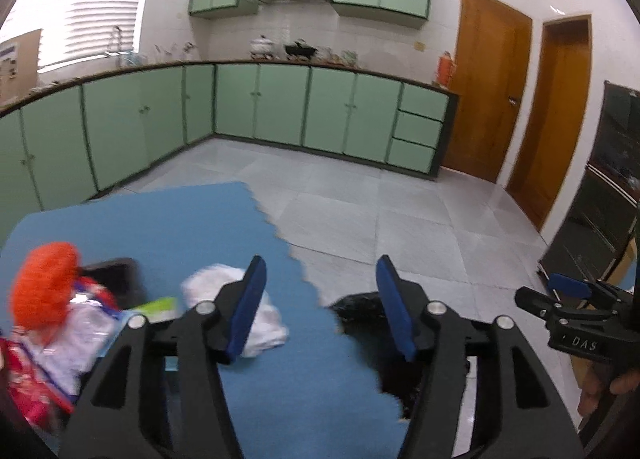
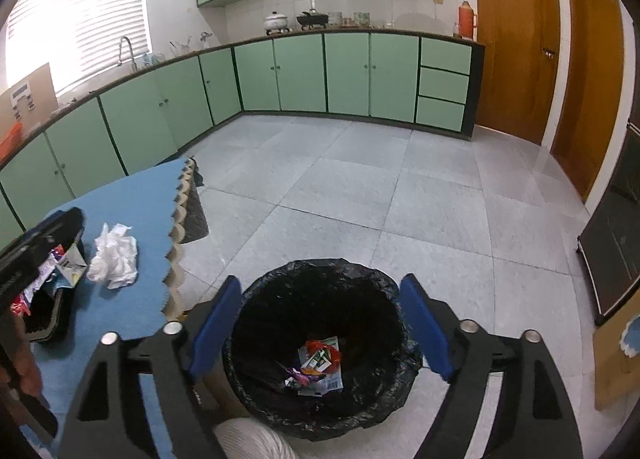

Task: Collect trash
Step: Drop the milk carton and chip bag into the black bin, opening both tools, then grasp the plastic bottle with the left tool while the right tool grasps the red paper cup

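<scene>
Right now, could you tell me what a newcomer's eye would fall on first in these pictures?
Probably the black-lined bin on the floor directly beneath the open right tool, with colourful wrappers at its bottom. Next, the crumpled white tissue on the blue mat, beside a black tray of litter. The open left tool hovers at the mat's edge.

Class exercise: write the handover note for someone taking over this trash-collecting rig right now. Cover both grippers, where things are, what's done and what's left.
Left gripper: open, empty, over the blue mat's edge.
Right gripper: open, empty, above the black-lined bin on the floor.
Done: some wrappers lie in the bin.
Left: crumpled white tissue on the mat; more wrappers in the black tray beside it; an orange fuzzy item by the tray.
</scene>
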{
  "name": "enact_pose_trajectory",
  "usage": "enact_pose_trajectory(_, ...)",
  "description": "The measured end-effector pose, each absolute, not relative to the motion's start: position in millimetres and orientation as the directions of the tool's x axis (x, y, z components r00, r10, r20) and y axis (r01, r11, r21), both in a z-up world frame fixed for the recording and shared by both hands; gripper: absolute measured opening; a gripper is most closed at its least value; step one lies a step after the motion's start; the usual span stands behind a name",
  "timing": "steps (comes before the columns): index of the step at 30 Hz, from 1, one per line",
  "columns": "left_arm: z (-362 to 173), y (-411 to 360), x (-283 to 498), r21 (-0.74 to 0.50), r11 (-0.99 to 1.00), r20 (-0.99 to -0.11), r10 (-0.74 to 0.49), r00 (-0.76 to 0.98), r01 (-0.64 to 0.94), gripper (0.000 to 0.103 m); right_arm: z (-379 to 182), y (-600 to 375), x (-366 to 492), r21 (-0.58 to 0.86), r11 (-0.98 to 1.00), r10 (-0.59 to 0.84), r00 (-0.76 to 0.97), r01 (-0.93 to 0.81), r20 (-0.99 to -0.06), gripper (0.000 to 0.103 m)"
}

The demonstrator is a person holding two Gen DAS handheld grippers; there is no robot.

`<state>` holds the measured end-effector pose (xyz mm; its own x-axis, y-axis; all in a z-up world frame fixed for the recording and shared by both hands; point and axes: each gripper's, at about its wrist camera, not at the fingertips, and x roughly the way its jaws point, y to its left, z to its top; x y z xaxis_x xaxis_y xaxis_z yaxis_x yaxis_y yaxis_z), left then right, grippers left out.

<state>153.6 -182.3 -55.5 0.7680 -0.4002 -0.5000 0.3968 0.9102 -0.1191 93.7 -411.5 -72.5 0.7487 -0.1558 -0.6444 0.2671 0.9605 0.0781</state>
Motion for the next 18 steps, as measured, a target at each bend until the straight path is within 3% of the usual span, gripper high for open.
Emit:
enact_pose_trajectory(4, -40.8, -136.0, 143.9, -0.091, 0.946, -0.47, -0.317, 0.824, 0.312, 0.069, -64.0, -394.4, 94.2, 0.092, 0.964, -0.141, 0.772, 0.251, -0.62, 0.095)
enact_pose_trajectory(18, -30.5, 5.8, 102.5, 0.025, 1.0, -0.447, 0.005, 0.894, 0.008, 0.082, -64.6, -292.2, 127.8, 0.151, 0.987, 0.044, 0.794, 0.061, -0.606, 0.097)
